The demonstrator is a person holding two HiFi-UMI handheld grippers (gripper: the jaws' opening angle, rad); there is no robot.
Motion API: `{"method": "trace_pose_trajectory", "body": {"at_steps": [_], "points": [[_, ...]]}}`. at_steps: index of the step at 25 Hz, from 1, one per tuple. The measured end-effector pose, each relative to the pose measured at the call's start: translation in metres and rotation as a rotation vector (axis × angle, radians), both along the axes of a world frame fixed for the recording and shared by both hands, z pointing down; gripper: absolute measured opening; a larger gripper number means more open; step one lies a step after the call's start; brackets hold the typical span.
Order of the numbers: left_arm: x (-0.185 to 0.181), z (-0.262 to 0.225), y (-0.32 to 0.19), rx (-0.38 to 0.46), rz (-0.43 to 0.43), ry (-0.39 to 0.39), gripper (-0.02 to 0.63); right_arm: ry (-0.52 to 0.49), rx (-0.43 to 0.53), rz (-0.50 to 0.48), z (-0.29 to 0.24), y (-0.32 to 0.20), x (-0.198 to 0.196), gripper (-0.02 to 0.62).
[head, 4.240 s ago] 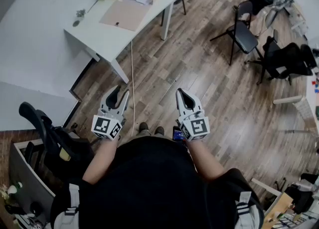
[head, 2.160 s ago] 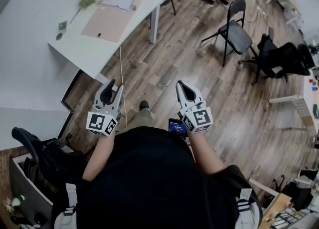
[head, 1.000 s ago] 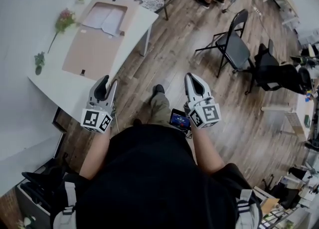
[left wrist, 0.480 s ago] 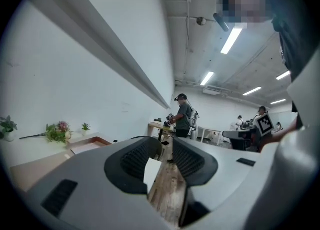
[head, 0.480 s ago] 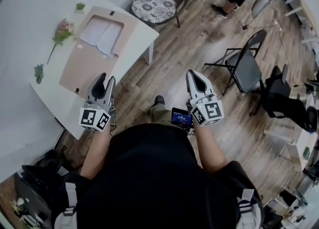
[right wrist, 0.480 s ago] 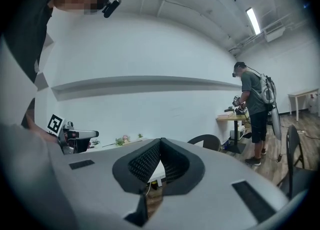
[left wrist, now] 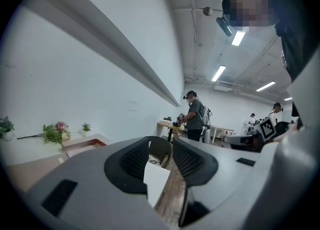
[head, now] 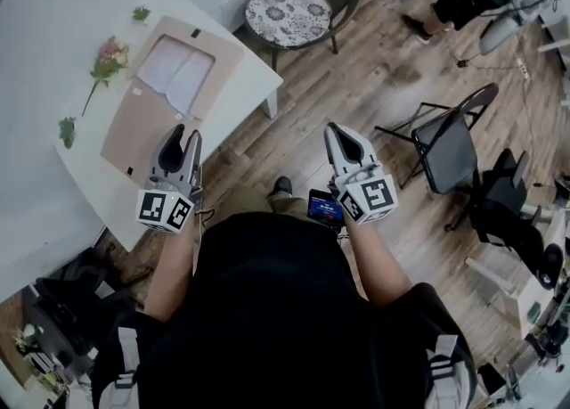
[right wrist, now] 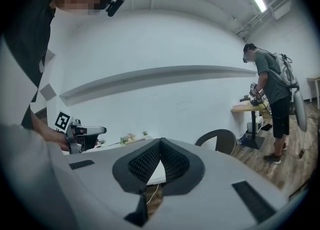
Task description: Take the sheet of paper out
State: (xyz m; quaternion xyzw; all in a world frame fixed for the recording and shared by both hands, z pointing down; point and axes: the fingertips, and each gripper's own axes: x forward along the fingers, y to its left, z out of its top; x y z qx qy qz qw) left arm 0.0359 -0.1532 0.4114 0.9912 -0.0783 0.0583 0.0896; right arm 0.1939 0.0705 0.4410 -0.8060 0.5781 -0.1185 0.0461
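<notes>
Left gripper (head: 184,134): jaws apart, nothing in them, near the table.
Right gripper (head: 335,129): jaws pressed together, holding nothing.
Sheet of paper (head: 176,70): lying in the brown folder (head: 142,126) on the white table (head: 245,86).

Left claw (head: 183,134) is grey matt plastic, with black ribbed pads (left wrist: 135,160). Ahead of it, smooth matt white table (head: 240,86) carries a flat brown folder (head: 147,122), probably cardboard, with white paper sheets (head: 178,69) on it. Right of the claw, wood-plank floor (head: 356,95); beyond, chair cushion (head: 287,13) of patterned cloth.
</notes>
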Motion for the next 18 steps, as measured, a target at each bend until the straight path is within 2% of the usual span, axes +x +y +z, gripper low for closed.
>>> {"method": "trace_pose_trajectory", "body": {"at_steps": [8,13,18], "points": [[0.015,0.025,-0.021,-0.050,-0.073,-0.009,0.132,0.007,-0.016,-0.120,0.009,-0.059,0.029,0.012],[0.024,0.040,-0.056,-0.090,-0.143,0.006,0.132,0.037,-0.036,-0.180,0.008,-0.106,0.052,0.012],[0.043,0.050,-0.096,-0.123,-0.171,0.017,0.132,0.068,-0.045,-0.243,-0.001,-0.162,0.077,0.012]]}}
